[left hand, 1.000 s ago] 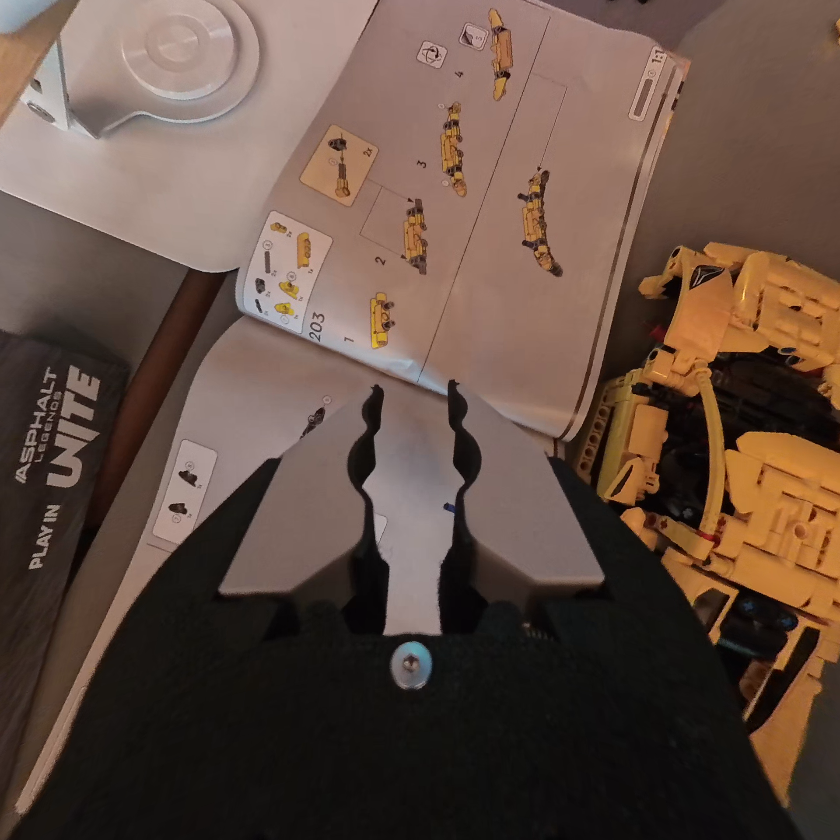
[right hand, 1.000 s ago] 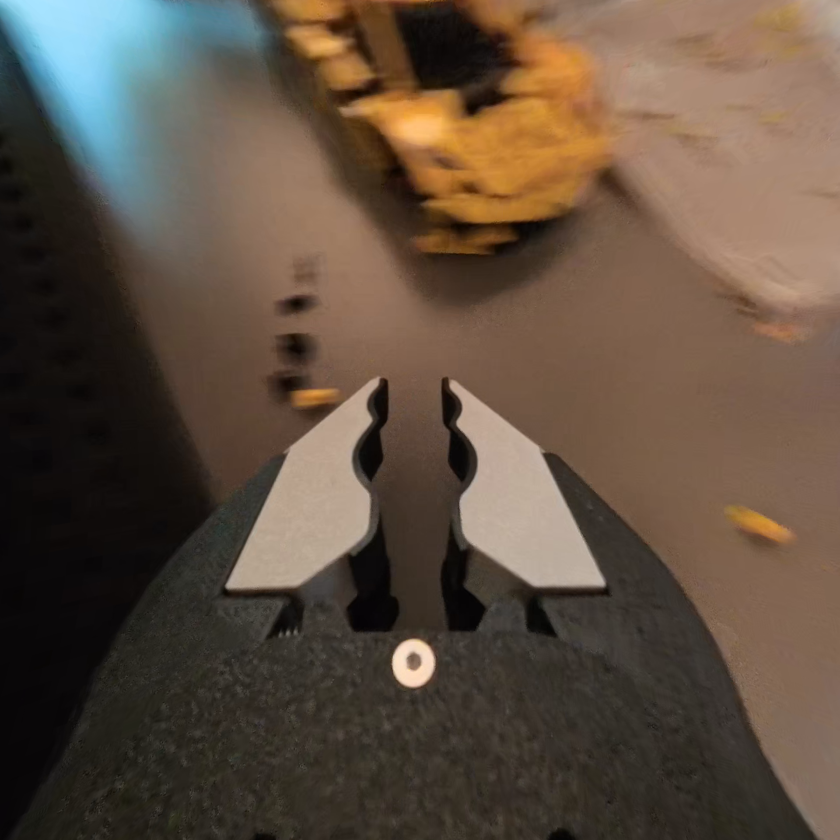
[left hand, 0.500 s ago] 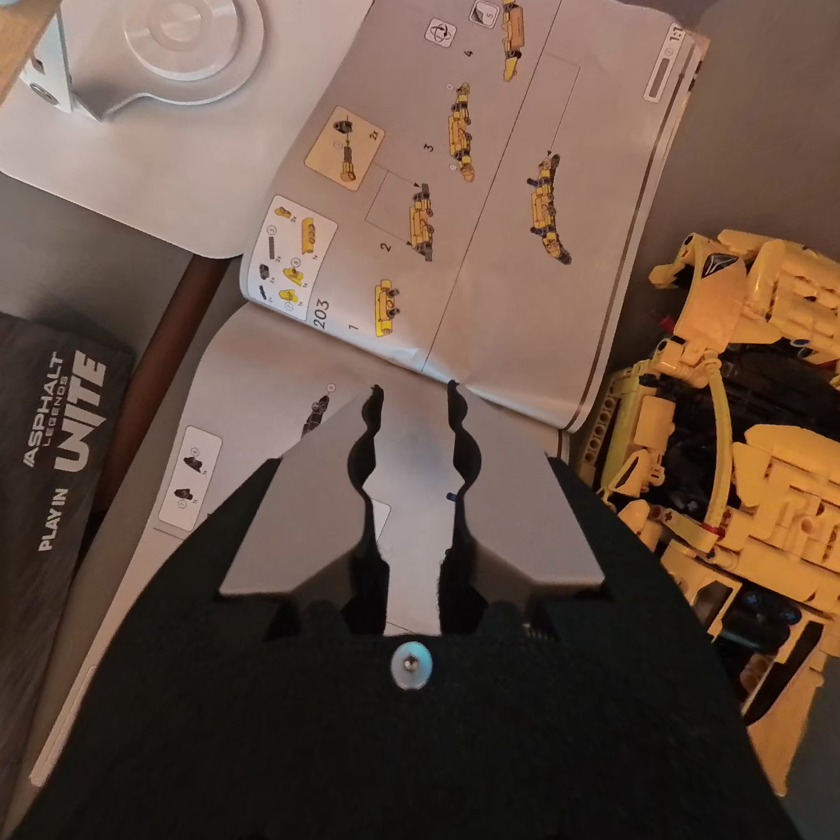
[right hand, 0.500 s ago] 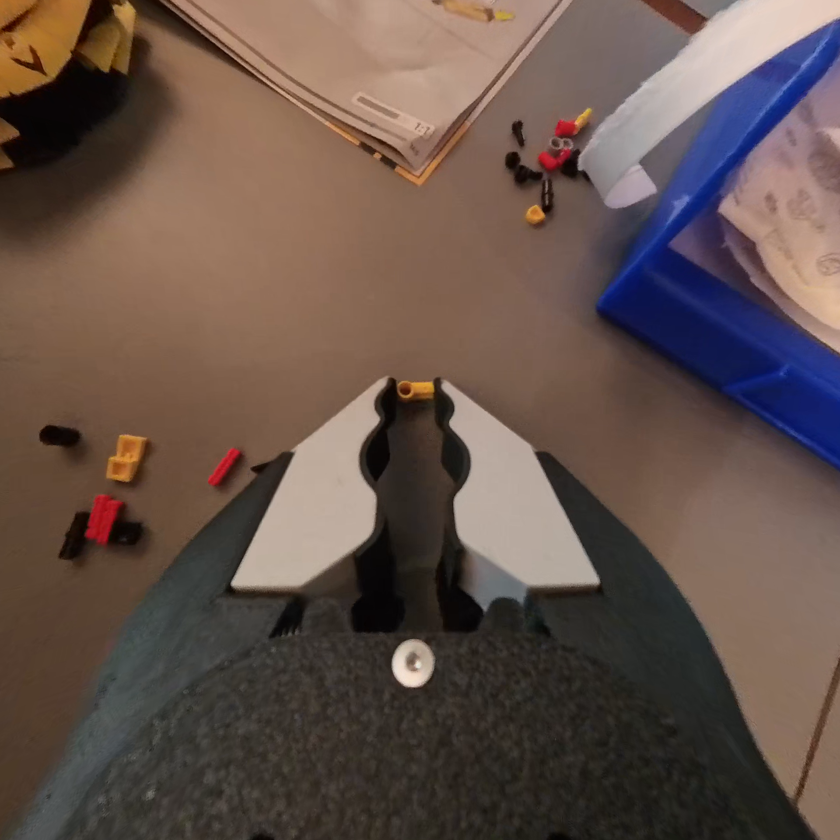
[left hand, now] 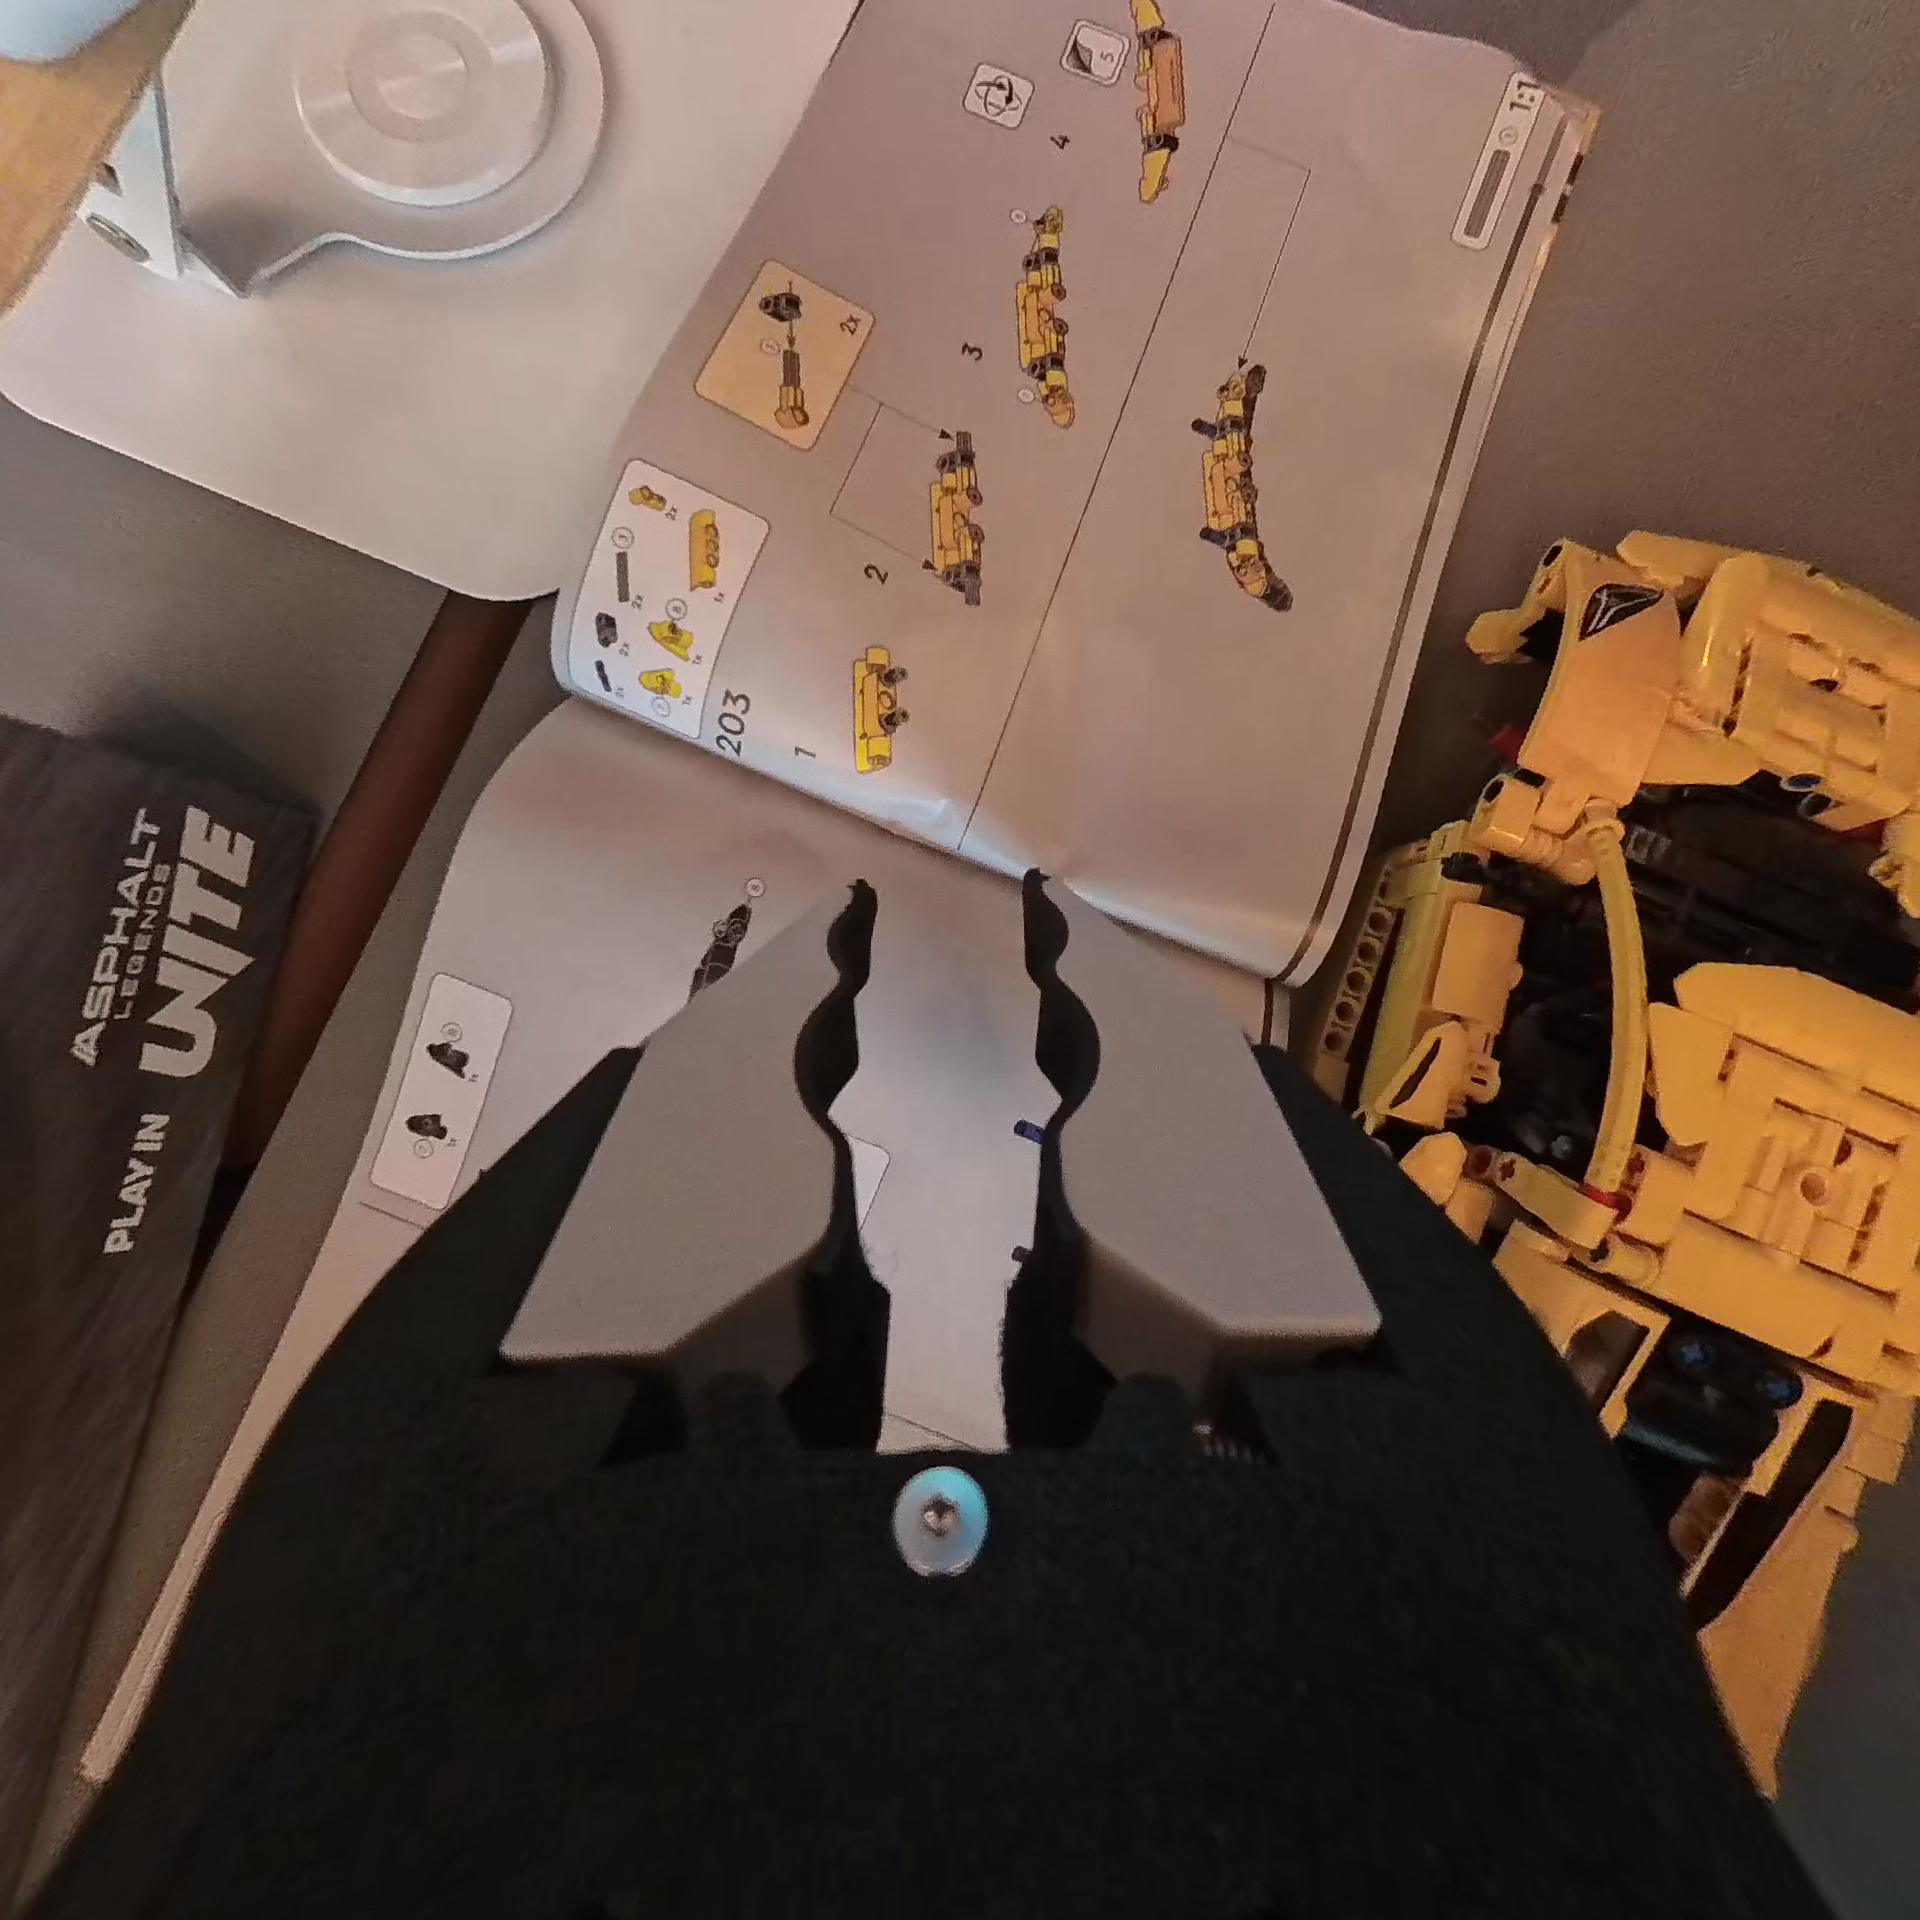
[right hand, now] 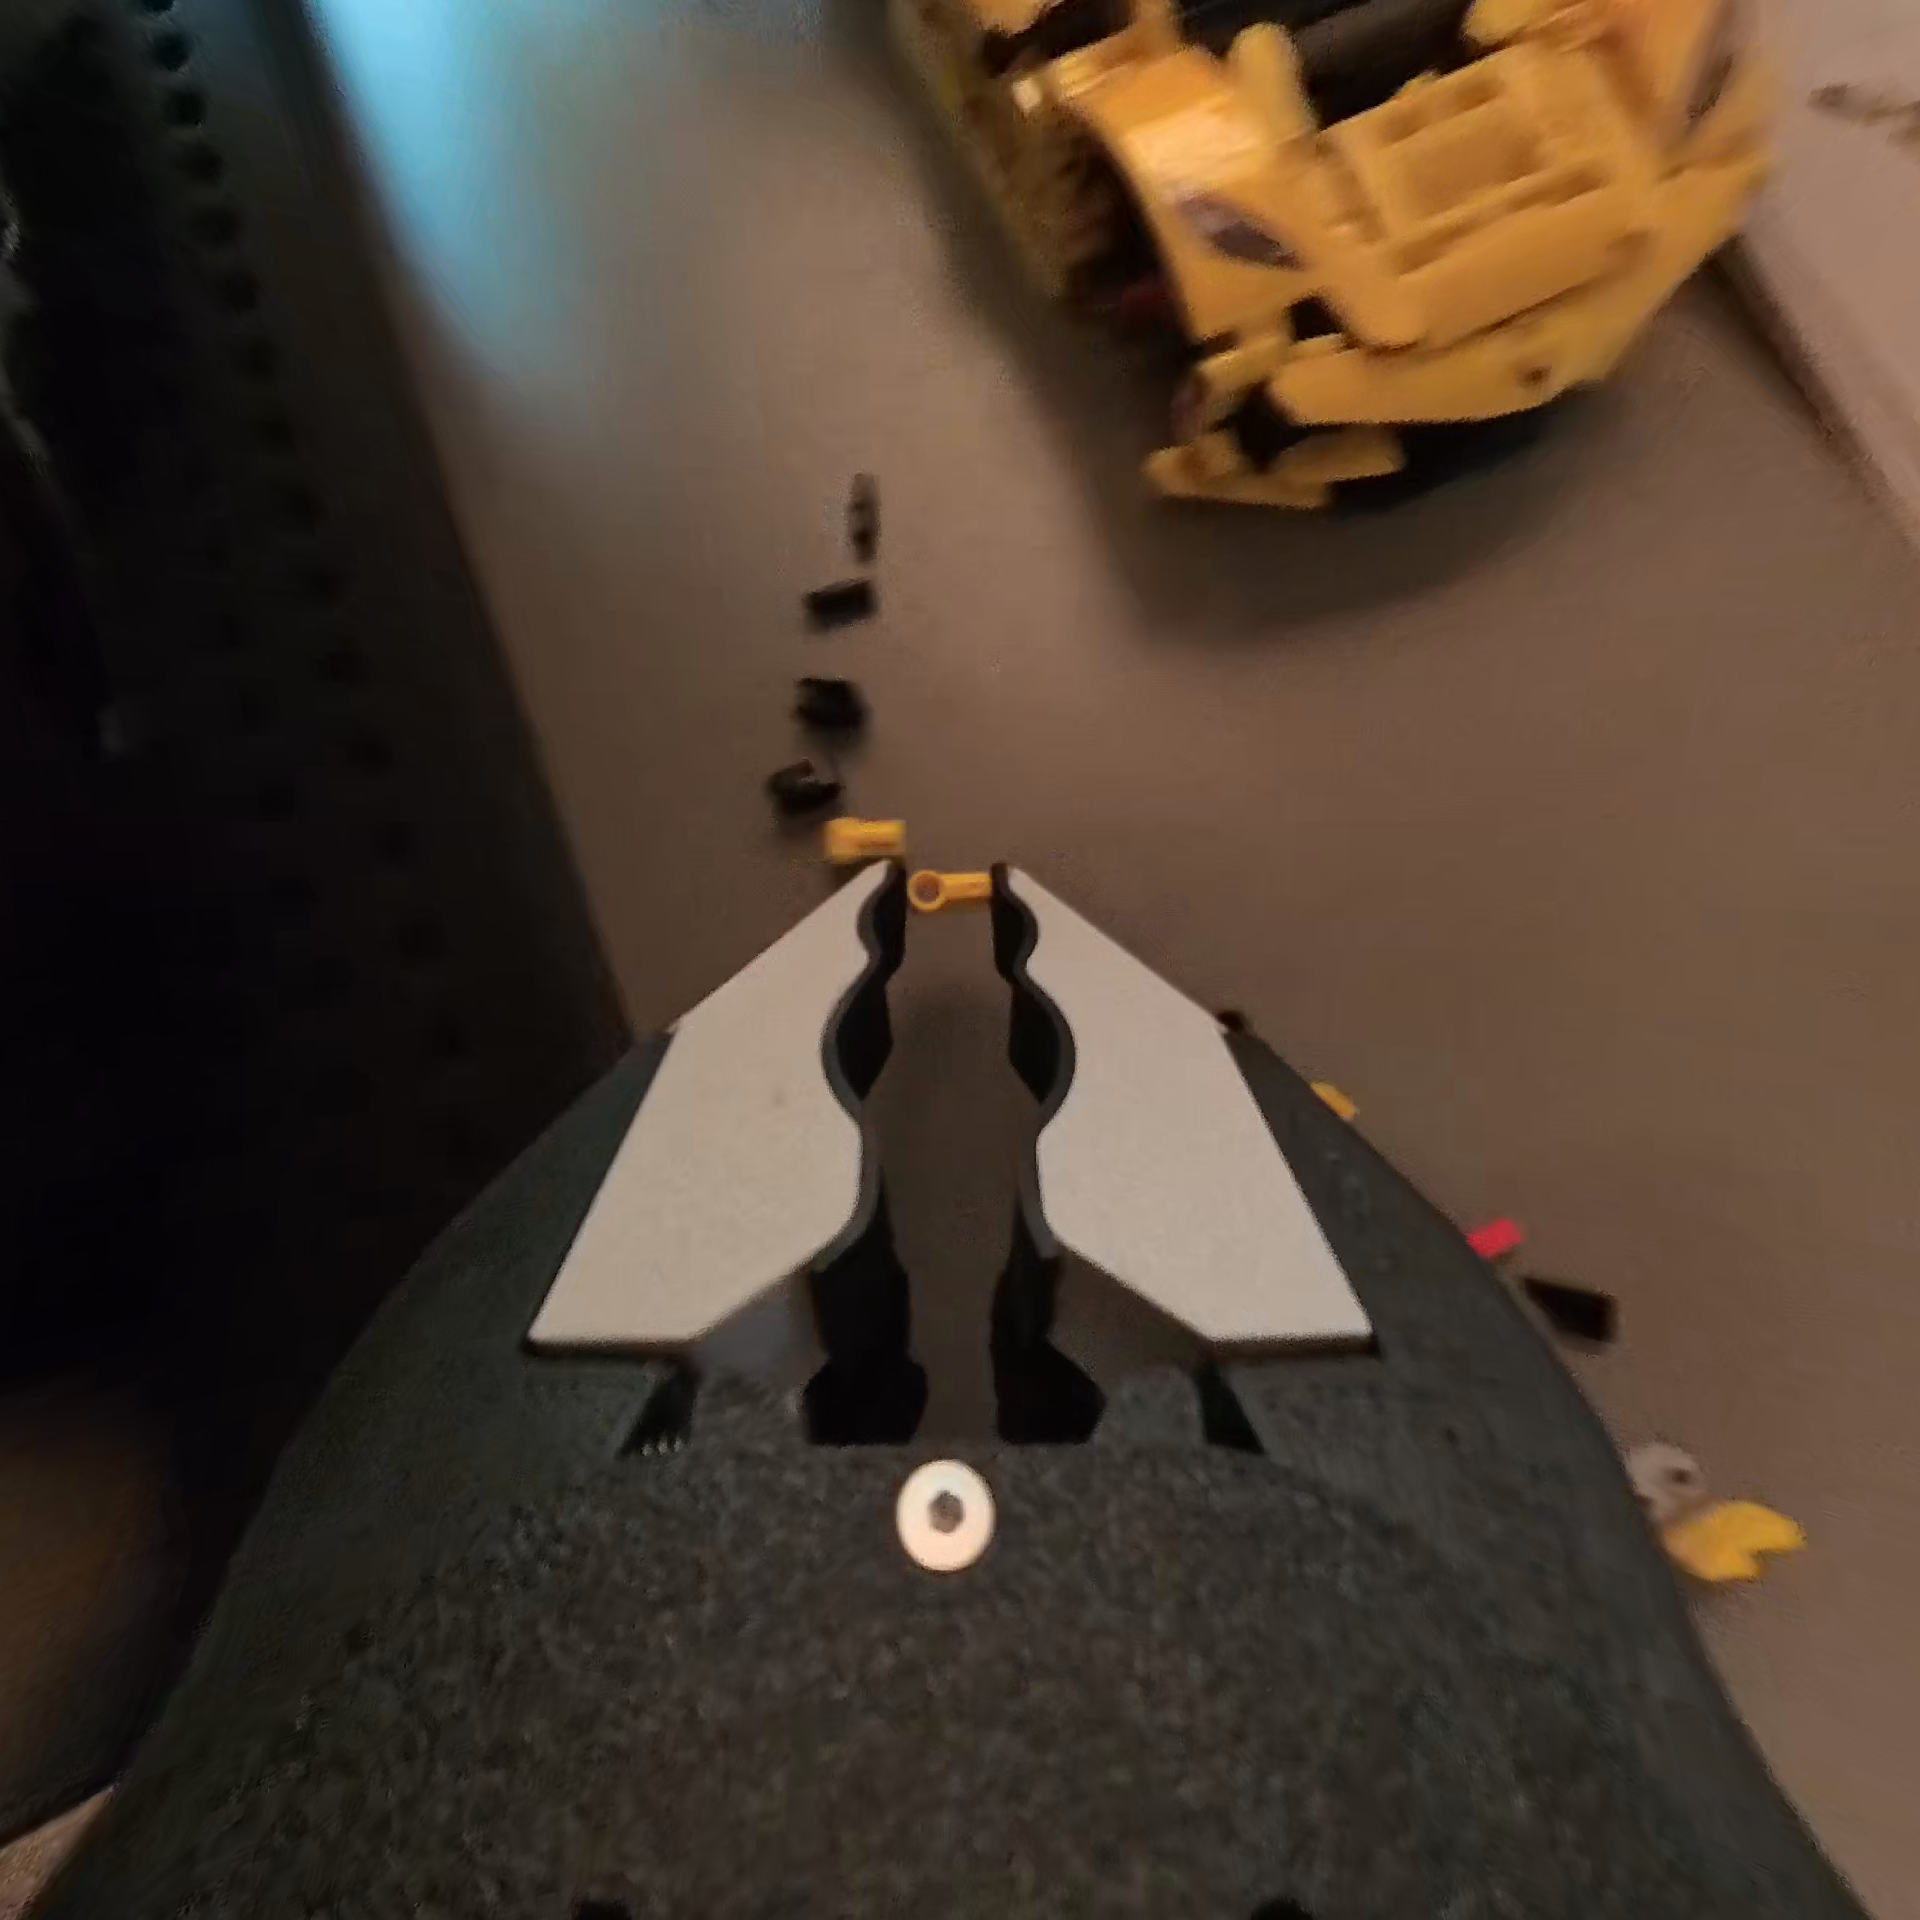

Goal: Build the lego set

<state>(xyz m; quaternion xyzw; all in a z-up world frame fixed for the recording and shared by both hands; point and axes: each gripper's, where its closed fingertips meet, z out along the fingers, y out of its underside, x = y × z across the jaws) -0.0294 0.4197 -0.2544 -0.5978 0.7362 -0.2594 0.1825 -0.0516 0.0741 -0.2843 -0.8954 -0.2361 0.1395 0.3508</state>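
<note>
- Hovering over the open manual (left hand: 1091, 436), the left gripper (left hand: 943, 883) is waiting with its fingers moderately apart and nothing between them; probably it is keeping the build step in sight while the other gripper is fetching a part.
- The car (left hand: 1662, 1039), the half-built yellow model, is lying just beside the manual's right edge, near enough for the next part to be attached.
- A dark box (left hand: 125, 1039) is lying at the left and a white stand (left hand: 343, 177) at the top, both out of the work area.
- Compared with half a second ago, this view is hardly changing: the manual and car are sitting only slightly lower in the picture.
- The right gripper (right hand: 948, 886) is holding a small yellow pin (right hand: 948, 888) crosswise between its tips, the fingers nearly closed on it, so the part is ready to carry.
- It is pointing toward a row of black parts (right hand: 831, 696) and another yellow piece (right hand: 864, 837) on the table (right hand: 1455, 831), with the car (right hand: 1403, 239) blurred beyond.
- Half a second ago this gripper was facing a blue bin and the manual's corner; now it is swinging toward the car, and I judge that it is bringing the pin there.
</note>
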